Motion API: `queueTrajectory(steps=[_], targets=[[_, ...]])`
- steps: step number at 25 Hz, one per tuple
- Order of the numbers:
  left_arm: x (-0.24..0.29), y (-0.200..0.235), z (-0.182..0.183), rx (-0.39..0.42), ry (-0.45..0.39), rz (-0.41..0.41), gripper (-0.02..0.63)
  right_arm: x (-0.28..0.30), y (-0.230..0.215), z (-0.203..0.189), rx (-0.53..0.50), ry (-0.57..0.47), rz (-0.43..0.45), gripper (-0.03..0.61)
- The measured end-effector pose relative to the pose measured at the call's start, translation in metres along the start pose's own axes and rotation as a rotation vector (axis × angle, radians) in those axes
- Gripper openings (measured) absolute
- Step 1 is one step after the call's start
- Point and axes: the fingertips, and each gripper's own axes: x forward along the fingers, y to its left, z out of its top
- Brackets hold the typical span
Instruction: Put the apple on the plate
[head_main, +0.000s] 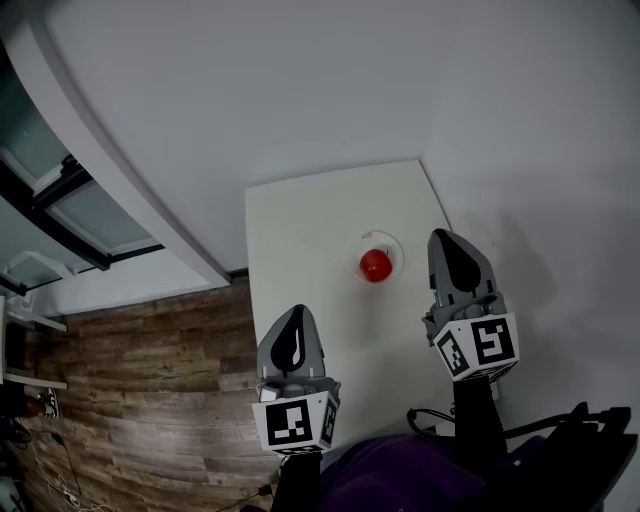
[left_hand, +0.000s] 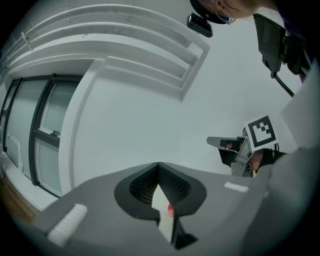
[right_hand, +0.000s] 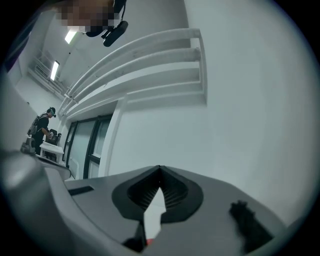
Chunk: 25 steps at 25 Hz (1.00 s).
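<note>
red apple (head_main: 375, 265) resting on white plate (head_main: 392, 243)

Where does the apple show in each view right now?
Head view: the apple sits on the plate, right of the table's middle.
Left gripper view: a red speck low in the slot between the jaws.
Right gripper view: a red sliver at the slot's bottom.
Shared landmark: the white table.

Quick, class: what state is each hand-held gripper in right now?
Left hand-held gripper: closed, holding nothing.
Right hand-held gripper: closed, holding nothing.
</note>
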Motion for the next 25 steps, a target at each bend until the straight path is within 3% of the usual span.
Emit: queueTrajectory(steps=[8, 25], targets=[[-0.015, 0.000, 0.015, 0.028, -0.050, -0.008, 0.006, -0.013, 0.002, 0.020, -0.014, -0.042, -0.023, 0.010], [-0.012, 0.003, 0.015, 0.023, -0.059, -0.006, 0.006, -0.012, 0.000, 0.012, -0.020, -0.026, -0.028, 0.009]])
